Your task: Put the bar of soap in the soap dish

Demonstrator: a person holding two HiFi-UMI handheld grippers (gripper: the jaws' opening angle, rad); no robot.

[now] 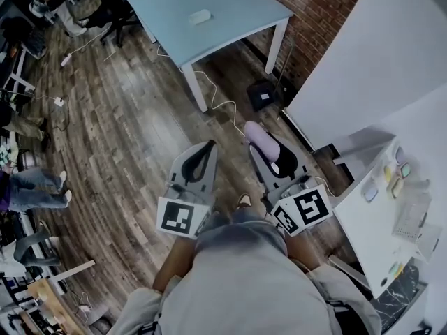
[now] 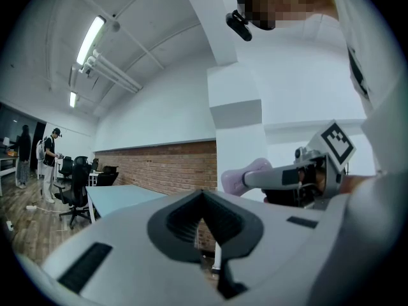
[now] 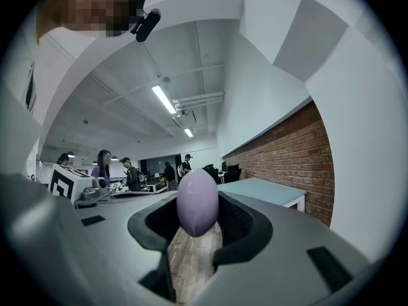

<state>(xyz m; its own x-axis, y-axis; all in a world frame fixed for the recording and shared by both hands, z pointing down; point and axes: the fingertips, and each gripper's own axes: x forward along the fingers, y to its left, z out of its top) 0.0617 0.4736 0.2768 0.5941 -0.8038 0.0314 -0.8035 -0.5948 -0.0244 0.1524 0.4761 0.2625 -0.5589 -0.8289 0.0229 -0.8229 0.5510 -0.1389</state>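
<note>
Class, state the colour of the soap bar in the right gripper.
The oval soap bar is pale lilac; clearest in the right gripper view.

Lighting is indoor, even and cool. Source: ceiling strip lights up and left of the left tool, and a further light row above the right tool. Both burn out to white. Shadows are soft. The head view is dim, darkest at its corners, and the floor ahead of the tools is muted. Both tool views show heavy fisheye bending and a black rim. Tool bodies nearest the lens are soft. The bar of soap in the right tool's jaws is slightly blurred.
</note>
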